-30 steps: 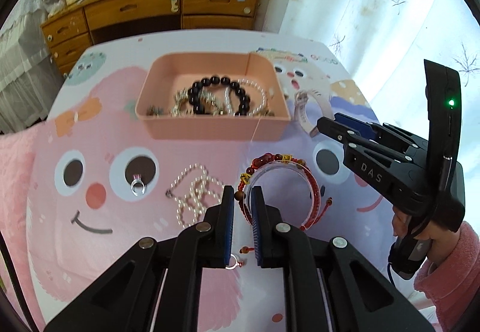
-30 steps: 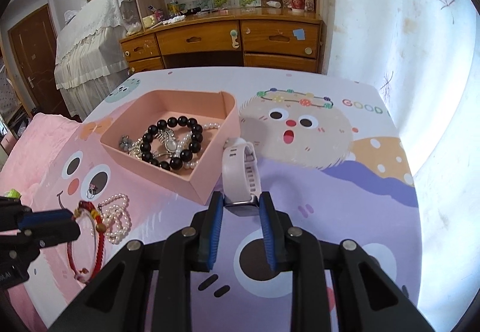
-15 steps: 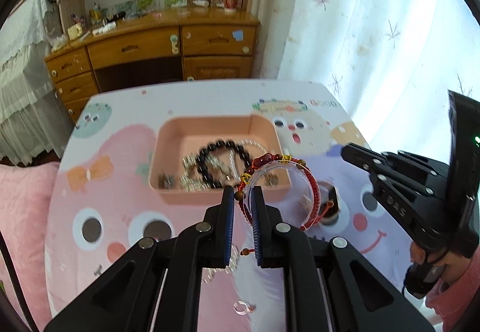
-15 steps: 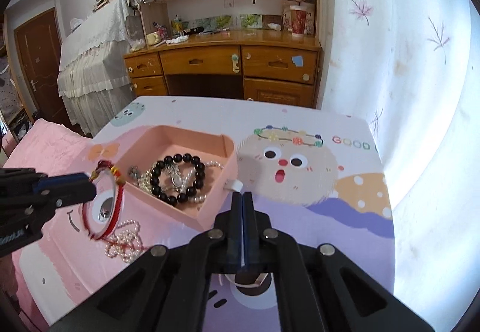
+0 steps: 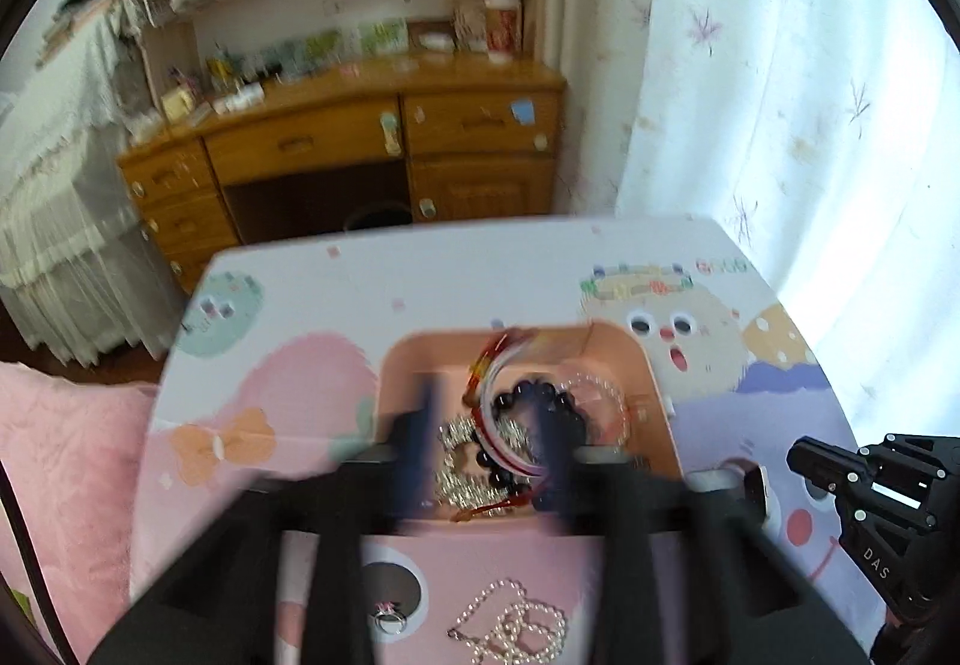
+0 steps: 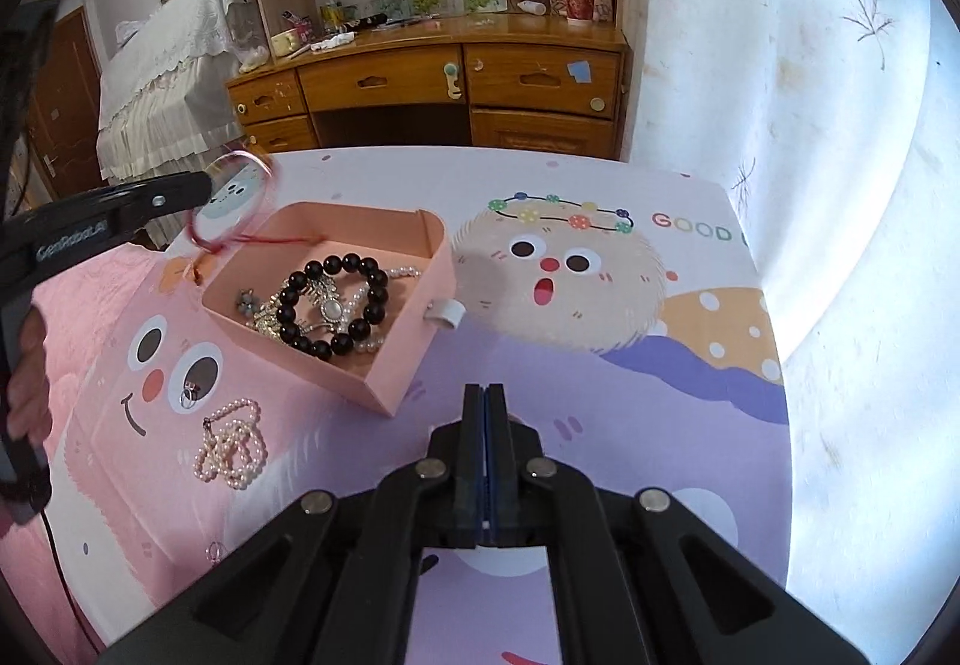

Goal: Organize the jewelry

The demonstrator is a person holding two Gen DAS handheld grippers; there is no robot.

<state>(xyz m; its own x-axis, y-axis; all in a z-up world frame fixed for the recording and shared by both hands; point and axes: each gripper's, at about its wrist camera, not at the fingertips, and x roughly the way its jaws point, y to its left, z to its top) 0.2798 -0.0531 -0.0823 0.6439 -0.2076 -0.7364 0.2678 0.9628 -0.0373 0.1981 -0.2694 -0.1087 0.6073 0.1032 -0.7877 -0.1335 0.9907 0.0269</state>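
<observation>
A pink tray (image 5: 657, 413) (image 6: 408, 347) on the cartoon tablecloth holds a black bead bracelet (image 5: 528, 401) (image 6: 336, 299) and silver pieces. My left gripper (image 5: 486, 443) hovers over the tray, blurred, its fingers spread apart; the red string bracelet (image 5: 498, 365) hangs loose between them above the tray. In the right wrist view the left gripper (image 6: 204, 185) is beside that bracelet (image 6: 231, 203) at the tray's far left. My right gripper (image 6: 486, 395) is shut and empty, near the tray's front corner. A white watch (image 6: 445, 312) (image 5: 729, 476) lies right of the tray.
A pearl necklace (image 6: 231, 446) (image 5: 519, 632) and a small ring (image 6: 189, 395) (image 5: 387, 620) lie on the cloth in front of the tray. A wooden desk (image 6: 456, 83) stands beyond the table's far edge. A curtain (image 5: 780, 95) hangs at right.
My left gripper carried the red bracelet up from the cloth to over the tray and its fingers spread apart. My right gripper let go of the white watch, shut, and drew back.
</observation>
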